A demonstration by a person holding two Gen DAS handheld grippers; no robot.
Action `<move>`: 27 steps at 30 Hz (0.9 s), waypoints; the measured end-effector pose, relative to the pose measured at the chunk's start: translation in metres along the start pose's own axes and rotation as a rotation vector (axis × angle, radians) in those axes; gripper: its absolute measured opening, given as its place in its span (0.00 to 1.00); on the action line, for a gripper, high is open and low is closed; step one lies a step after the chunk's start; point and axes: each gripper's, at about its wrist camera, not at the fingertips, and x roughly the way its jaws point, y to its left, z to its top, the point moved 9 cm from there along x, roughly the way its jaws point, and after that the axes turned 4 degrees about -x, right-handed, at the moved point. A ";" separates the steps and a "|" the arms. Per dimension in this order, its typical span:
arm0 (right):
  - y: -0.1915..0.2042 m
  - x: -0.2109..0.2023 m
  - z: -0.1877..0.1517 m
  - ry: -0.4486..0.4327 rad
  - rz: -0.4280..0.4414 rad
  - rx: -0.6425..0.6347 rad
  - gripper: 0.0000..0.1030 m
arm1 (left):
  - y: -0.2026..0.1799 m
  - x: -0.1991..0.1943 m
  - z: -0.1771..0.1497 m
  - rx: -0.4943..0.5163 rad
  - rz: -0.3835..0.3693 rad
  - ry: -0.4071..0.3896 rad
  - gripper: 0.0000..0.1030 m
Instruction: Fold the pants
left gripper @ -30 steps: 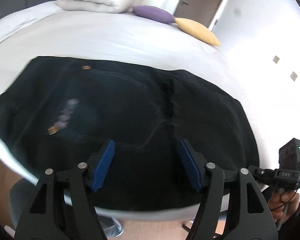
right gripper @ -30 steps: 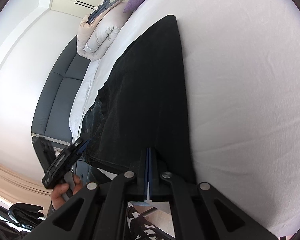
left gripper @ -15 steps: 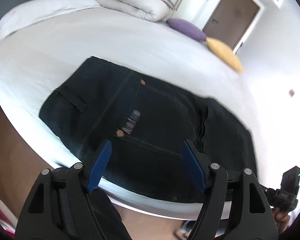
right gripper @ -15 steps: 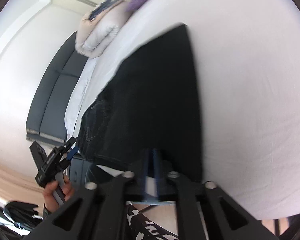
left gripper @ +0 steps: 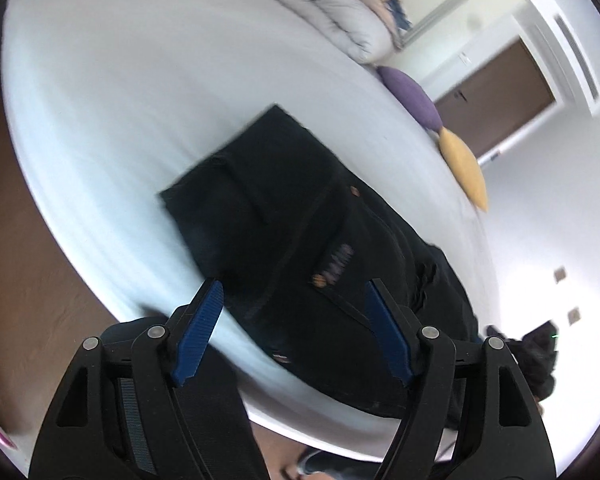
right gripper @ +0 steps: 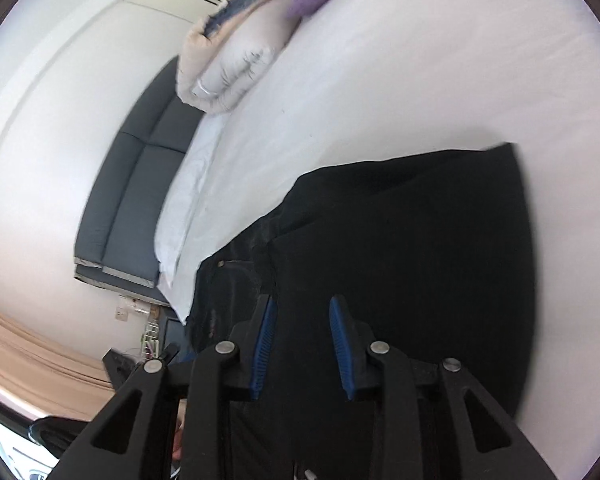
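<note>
Black pants lie flat on the white bed, near its front edge, already doubled into a compact dark slab; copper rivets and a pocket seam show on the top layer. From the right wrist view the same pants spread as a broad dark panel with a squared far corner.

Left hand-held gripper: jaws wide apart, holding nothing, hovering above the near edge of the cloth, tilted down toward it. Right hand-held gripper: jaws parted, empty, poised just over the fabric; we cannot tell whether the tips touch it.

Our judgement: a fold looks complete and the next one is due. To do it well, we would take the two corners of one short edge, pinch all layers together so none slips, lift only slightly, and carry the edge level across so the seams line up. Both sides should travel evenly; a lagging side would skew the stack. The near edge sits close to the mattress rim, so a drag toward us could pull cloth off.

Folded duvet, purple cushion and yellow cushion sit well apart.
</note>
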 end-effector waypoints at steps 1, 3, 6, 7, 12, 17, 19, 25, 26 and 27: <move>-0.006 0.012 0.002 0.013 -0.019 0.034 0.32 | 0.008 -0.001 0.003 -0.040 -0.010 -0.002 0.70; -0.018 0.034 -0.003 0.035 -0.030 0.132 0.33 | 0.023 -0.001 0.009 -0.106 -0.031 -0.001 0.70; -0.006 0.054 -0.016 0.033 -0.026 0.106 0.32 | 0.042 -0.005 0.009 -0.189 -0.034 -0.039 0.70; 0.002 0.062 -0.021 0.040 -0.054 0.066 0.32 | 0.048 -0.007 0.007 -0.206 -0.041 -0.037 0.70; 0.027 0.082 -0.028 0.047 -0.097 -0.017 0.50 | 0.056 0.007 0.003 -0.273 -0.099 0.003 0.70; 0.032 0.085 -0.031 0.057 -0.096 -0.042 0.51 | 0.060 0.019 0.002 -0.291 -0.116 0.003 0.70; 0.030 0.085 -0.031 0.054 -0.085 -0.035 0.51 | 0.064 0.027 0.006 -0.322 -0.128 0.001 0.70; 0.025 0.085 -0.028 0.054 -0.061 -0.012 0.50 | 0.065 0.034 0.011 -0.359 -0.157 -0.022 0.74; 0.025 0.084 -0.029 0.053 -0.062 -0.014 0.49 | 0.066 0.034 0.011 -0.365 -0.161 -0.026 0.75; 0.023 0.083 -0.029 0.051 -0.062 -0.016 0.49 | 0.064 0.035 0.012 -0.373 -0.163 -0.030 0.75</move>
